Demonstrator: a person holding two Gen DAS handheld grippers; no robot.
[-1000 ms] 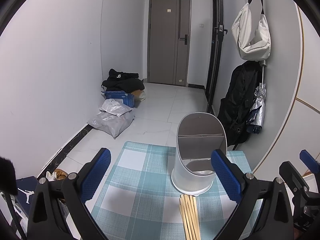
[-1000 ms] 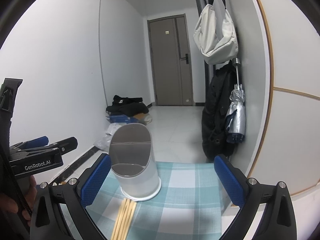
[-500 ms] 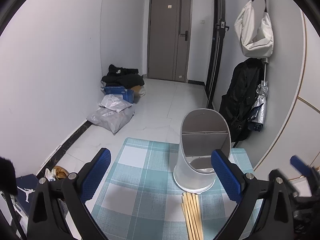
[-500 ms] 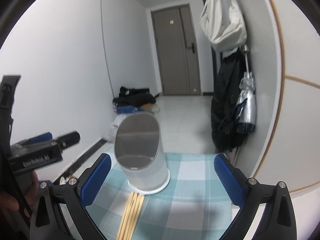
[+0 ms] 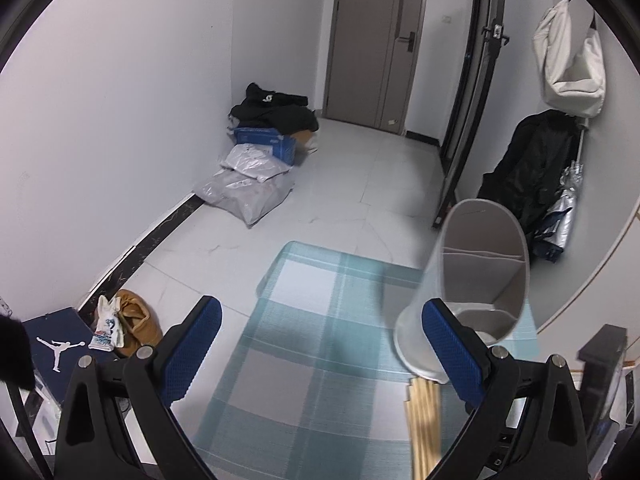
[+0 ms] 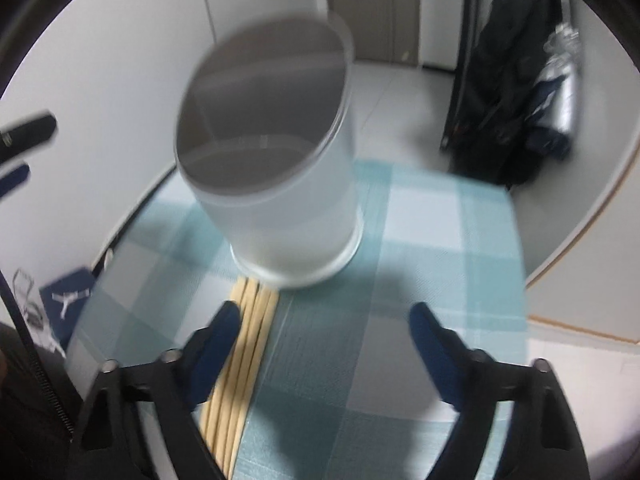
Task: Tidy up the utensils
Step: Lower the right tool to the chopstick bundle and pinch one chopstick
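In the right wrist view, the bundle of wooden chopsticks (image 6: 244,364) lies flat on the teal checked cloth (image 6: 420,272) in the lower left of the frame, directly against the inner side of the right gripper's (image 6: 326,316) left finger, with nothing between the widely spread jaws. The sticks run lengthwise from the bottom edge of the frame up toward the centre, their far ends touching the base of the white utensil holder (image 6: 280,184), which stands upright on the cloth just above them. This view is blurred. In the left wrist view, the left gripper (image 5: 322,320) is also spread wide and holds nothing; the chopsticks (image 5: 424,420) sit at lower right, just inside its right finger, pointing up at the holder (image 5: 476,280), whose divided interior faces the camera.
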